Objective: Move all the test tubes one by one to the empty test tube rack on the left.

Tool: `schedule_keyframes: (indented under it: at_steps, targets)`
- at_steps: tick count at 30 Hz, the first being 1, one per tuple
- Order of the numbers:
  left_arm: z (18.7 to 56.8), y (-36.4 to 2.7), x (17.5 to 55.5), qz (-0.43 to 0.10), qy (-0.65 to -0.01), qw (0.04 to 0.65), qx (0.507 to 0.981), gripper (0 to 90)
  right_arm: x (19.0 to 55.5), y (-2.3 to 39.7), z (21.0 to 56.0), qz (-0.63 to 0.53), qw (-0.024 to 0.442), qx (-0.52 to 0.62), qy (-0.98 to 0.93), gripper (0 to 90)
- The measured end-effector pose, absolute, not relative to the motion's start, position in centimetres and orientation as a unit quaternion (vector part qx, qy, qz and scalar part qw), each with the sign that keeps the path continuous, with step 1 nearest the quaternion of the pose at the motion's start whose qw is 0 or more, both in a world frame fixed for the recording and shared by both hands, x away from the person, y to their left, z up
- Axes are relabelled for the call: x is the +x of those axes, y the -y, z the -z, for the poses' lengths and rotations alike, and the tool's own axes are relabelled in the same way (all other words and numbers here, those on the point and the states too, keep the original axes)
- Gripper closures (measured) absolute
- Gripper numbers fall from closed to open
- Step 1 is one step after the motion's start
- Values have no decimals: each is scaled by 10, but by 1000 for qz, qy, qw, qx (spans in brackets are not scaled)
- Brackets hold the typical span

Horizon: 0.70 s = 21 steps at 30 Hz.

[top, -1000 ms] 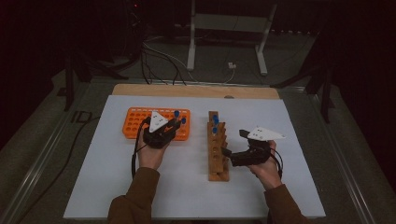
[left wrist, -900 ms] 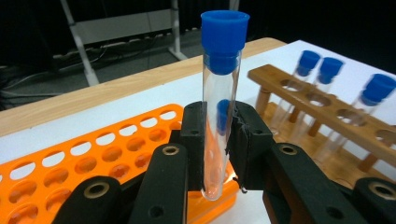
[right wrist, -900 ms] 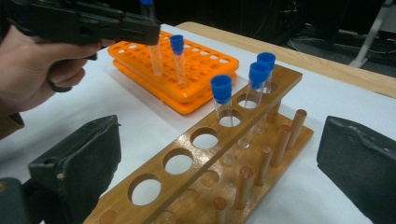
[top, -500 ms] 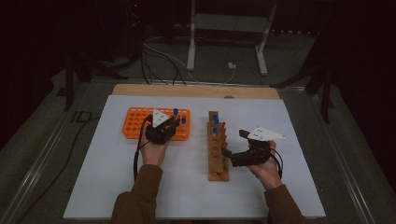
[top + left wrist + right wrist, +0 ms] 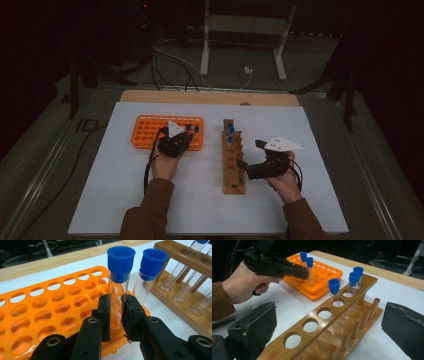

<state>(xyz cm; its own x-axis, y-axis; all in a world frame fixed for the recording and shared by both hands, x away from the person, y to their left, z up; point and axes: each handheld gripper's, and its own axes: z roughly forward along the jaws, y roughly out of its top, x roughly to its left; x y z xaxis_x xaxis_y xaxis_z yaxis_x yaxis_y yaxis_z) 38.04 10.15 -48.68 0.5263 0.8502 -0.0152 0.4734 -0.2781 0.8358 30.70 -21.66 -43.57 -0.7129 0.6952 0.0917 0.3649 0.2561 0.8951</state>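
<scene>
The job looks like moving capped tubes from the wooden rack [image 5: 233, 159] to the orange rack [image 5: 150, 131], which lies toward the far left of the white mat [image 5: 100, 200]. The left gripper [image 5: 116, 312] is clamped on a tube [image 5: 117, 290], holding it upright with its foot in a hole near the orange rack's right end, just beside a second tube [image 5: 147, 277] already seated there. So one is placed and one is going in, by my reading. Three tubes [image 5: 348, 287] remain at the wooden rack's far end. The right gripper [image 5: 329, 340] has its jaws spread wide with nothing between them, straddling the wooden rack's near end.
</scene>
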Motion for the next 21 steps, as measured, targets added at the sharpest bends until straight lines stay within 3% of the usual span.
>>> schedule_keyframes:
  at_steps: [21]
  targets:
    - [489,-98,381,-215,-432,392,783,759,307,210,438,-504,157,337,-780,5]
